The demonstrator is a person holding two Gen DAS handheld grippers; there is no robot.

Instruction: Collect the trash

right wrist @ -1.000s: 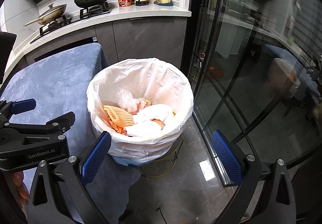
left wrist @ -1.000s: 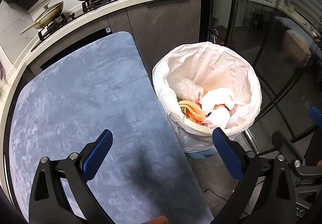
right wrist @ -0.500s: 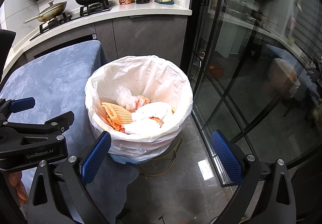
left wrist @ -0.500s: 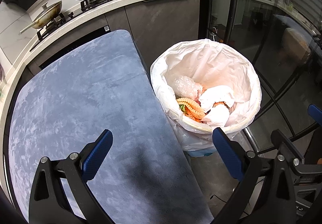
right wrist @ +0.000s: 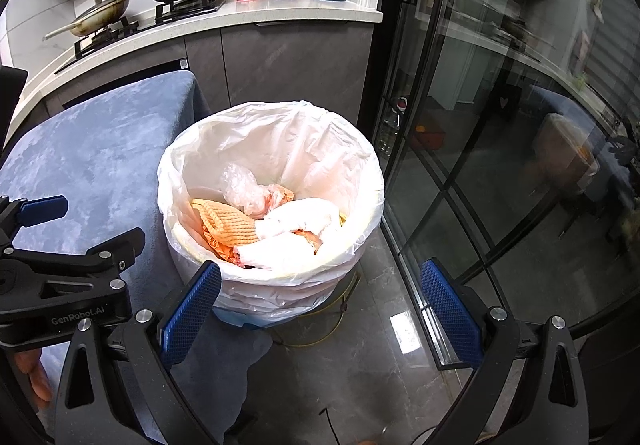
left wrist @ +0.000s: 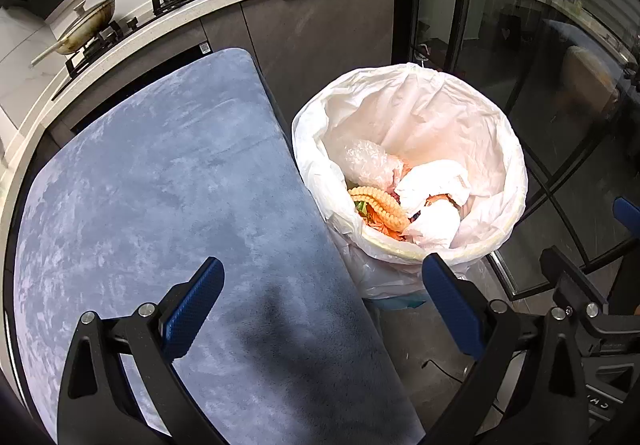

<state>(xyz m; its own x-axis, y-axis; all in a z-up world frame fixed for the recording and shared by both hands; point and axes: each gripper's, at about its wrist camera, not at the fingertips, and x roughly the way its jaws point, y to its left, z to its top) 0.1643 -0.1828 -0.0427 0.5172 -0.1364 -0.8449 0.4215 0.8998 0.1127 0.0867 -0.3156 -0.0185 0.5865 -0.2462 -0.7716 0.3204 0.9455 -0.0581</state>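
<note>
Left view, from the left: bare blue cloth (left wrist: 152, 181) at 9 to 11 o'clock, nothing on it to pick up. Left tongs (left wrist: 322, 309) released, jaws wide apart, empty, straddling the cloth's right edge. Bin (left wrist: 400, 245) at 1 o'clock from these tongs, near, its white liner (left wrist: 424, 113) folded over the rim. Trash (left wrist: 404, 201) already inside: crumpled tissue, clear film, orange netting, heaped toward the near side.

Right view, from the left: left tongs seen at 9 o'clock, just beside the bin. Right tongs (right wrist: 320, 309) likewise released and empty. Bin rim (right wrist: 280, 273) dead ahead at 12 o'clock, centred between the jaws.

Judging by that: right tongs better lined up on the bin, left tongs offset to its side. Liner rim round, so no long axis to match; near edge likely the spot to pinch.
</note>
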